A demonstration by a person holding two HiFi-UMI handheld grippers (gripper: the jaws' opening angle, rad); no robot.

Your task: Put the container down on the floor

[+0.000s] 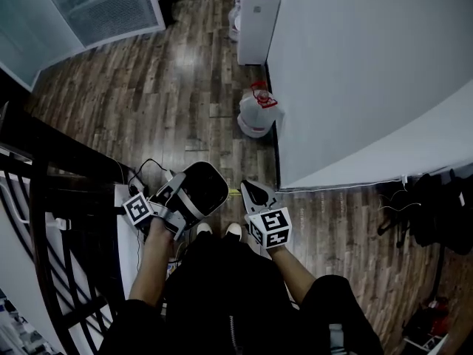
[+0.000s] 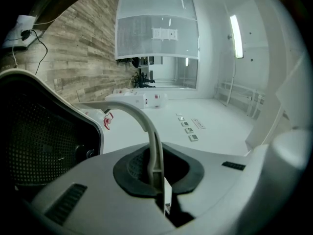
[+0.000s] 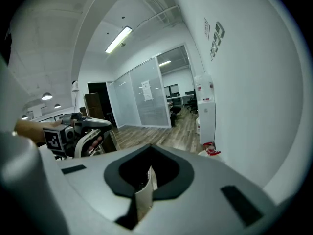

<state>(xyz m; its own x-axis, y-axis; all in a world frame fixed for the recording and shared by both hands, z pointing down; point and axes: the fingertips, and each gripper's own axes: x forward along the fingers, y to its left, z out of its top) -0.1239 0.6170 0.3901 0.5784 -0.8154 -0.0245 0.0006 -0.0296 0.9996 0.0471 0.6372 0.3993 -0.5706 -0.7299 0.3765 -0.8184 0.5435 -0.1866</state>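
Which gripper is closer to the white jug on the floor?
Right. The right gripper points straight at the white jug from close by; the left gripper, holding the container, is farther off to its left.

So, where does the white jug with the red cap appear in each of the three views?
Head view: white jug on the floor, above centre, at the wall's corner.
Left gripper view: small, left of centre, only its red cap is clear.
Right gripper view: right of centre, low, against the wall.
Shared landmark: the tall white unit just beyond it.
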